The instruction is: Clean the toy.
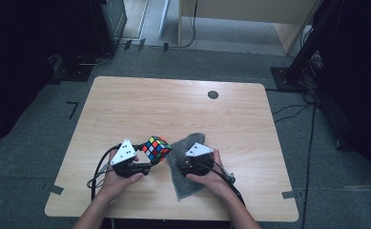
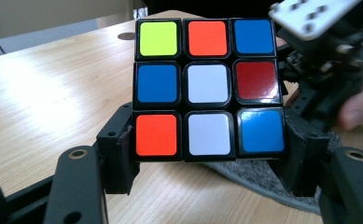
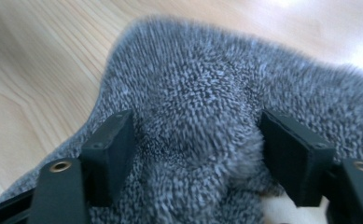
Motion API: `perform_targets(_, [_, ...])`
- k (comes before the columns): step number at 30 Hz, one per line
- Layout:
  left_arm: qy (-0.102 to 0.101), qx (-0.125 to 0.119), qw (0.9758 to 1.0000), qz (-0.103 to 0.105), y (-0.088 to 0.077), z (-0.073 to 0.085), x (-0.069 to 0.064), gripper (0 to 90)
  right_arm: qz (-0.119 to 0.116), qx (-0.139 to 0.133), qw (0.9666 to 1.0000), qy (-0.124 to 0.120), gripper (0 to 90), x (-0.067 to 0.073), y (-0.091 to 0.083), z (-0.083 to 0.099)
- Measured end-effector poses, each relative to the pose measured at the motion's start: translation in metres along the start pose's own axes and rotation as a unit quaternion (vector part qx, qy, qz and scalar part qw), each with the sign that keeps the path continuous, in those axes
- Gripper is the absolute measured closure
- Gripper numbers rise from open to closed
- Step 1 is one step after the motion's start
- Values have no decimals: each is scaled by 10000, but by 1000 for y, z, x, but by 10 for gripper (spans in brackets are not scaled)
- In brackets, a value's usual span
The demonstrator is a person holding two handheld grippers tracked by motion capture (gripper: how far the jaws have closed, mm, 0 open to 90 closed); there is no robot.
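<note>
A scrambled Rubik's cube (image 1: 156,149) (image 2: 207,88) is held just above the wooden table (image 1: 173,105), tilted on a corner in the high view. My left gripper (image 1: 150,156) (image 2: 207,156) is shut on its lowest layer, a pad against each side. To its right a grey knitted cloth (image 1: 185,185) (image 3: 207,70) (image 2: 256,173) lies rumpled on the table. My right gripper (image 1: 189,160) (image 3: 198,149) points down onto it, jaws apart, with a raised fold of the cloth between them. A person's hand (image 2: 361,107) grips that gripper's body close beside the cube.
A small black round cap (image 1: 213,94) sits in the table near its far edge. Light wood stretches bare behind the cube and cloth. Cables trail from both grippers toward the near edge. Dark stands and cables stand on the carpet around the table.
</note>
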State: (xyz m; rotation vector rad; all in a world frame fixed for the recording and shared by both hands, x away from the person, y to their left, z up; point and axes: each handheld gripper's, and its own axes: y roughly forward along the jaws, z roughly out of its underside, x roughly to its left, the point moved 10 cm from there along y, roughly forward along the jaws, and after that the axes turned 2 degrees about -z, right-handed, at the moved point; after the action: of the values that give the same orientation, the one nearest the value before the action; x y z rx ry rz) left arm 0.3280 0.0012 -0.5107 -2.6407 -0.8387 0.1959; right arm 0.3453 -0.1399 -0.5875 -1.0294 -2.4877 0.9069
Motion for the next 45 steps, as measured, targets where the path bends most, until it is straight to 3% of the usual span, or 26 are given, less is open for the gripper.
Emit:
perform_targets(1, [5, 0, 10000, 12, 0, 0, -1, 342, -1, 4, 9999, 129, 352, -2, -2, 1])
perform_targets(4, [38, 16, 10000, 50, 1, 0, -3, 342, 74, 119, 9998, 163, 425, -3, -6, 3])
perform_targets(5, [25, 12, 10000, 60, 1, 0, -3, 342, 72, 73, 9998, 141, 472, -4, -7, 3])
perform_targets(6, [12, 4, 10000, 62, 1, 0, -4, 342, 41, 18, 9999, 130, 580, -4, -8, 4])
perform_targets(9, [36, -115, 9998, 136, -1, -5, -8, 343, 2, -141, 9998, 115, 642, -6, -11, 6])
perform_targets(11, [72, -147, 9997, 174, -1, -7, -13, 343, 101, -136, 9997, 176, 693, -8, -14, 8])
perform_targets(14, [101, -91, 9996, 232, 2, -5, -15, 344, 182, 7, 9989, 430, 754, -10, -17, 8])
perform_targets(17, [-15, -45, 9991, 418, 3, -3, -16, 344, 398, -94, 9980, 487, 766, -13, -25, 3])
perform_targets(19, [-164, -32, 9982, 572, 5, -3, -16, 344, 440, -452, 9960, 639, 768, -15, -39, -10])
perform_targets(21, [-171, 41, 9984, 534, 7, -1, -17, 344, 364, -830, 9923, 849, 768, -13, -54, -24])
perform_targets(24, [-14, 194, 9992, 353, 9, 3, -17, 344, 45, -1479, 9855, 836, 766, 2, -84, -51])
perform_targets(26, [113, 238, 9991, 322, 10, 4, -21, 344, -166, -1638, 9845, 610, 764, 15, -94, -62])
perform_targets(28, [177, 202, 9986, 449, 10, 3, -29, 344, -391, -1763, 9820, 550, 763, 29, -99, -71])
perform_targets(32, [356, 12, 9975, 607, 8, -4, -42, 344, -781, -1880, 9772, 607, 758, 46, -99, -76])
perform_targets(35, [381, -71, 9964, 748, 5, -7, -47, 343, -766, -1846, 9764, 818, 756, 39, -93, -71])
perform_targets(38, [436, -27, 9951, 884, 4, -5, -50, 343, -901, -1734, 9743, 1122, 755, 33, -87, -64])
perform_targets(45, [322, -19, 9962, 814, 6, -6, -47, 343, -781, -1719, 9760, 1081, 756, 35, -88, -66])
